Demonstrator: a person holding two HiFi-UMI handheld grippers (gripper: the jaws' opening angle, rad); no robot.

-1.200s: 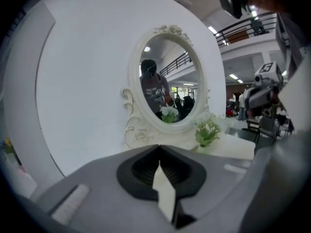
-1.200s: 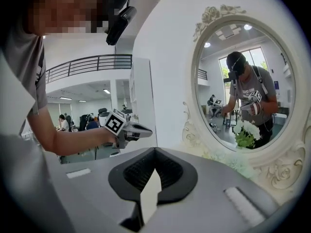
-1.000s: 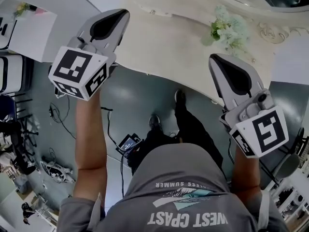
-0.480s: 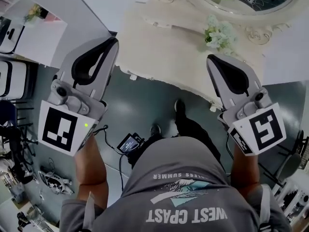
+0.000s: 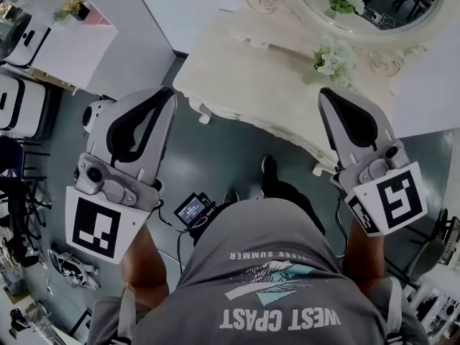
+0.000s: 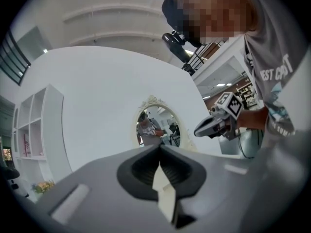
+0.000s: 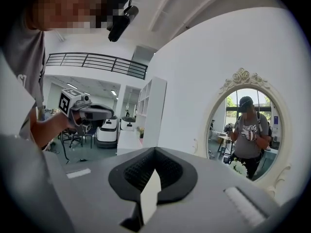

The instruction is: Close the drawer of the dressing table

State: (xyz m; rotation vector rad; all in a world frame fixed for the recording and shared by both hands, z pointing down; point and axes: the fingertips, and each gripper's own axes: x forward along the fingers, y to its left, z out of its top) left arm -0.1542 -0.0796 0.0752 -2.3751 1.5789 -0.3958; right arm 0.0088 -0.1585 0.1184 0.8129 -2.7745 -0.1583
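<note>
We find the cream bench (image 5: 251, 70) under its oval mirror (image 5: 374, 6); we cannot make out its drawer from above. Left gripper (image 5: 164, 95) and right gripper (image 5: 329, 95) hover near its front, jaws closed together, empty. Flowers (image 5: 332, 57) stand on top.

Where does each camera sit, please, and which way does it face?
Head view: on the head, steeply down onto the cream carved dressing table; left gripper, right gripper, forearms show.
Left gripper view: on that gripper, along its shut jaws toward the oval cream-framed mirror; right gripper shows.
Right gripper view: likewise, toward that mirror; left gripper shows.
Shared: the mirror.
</note>
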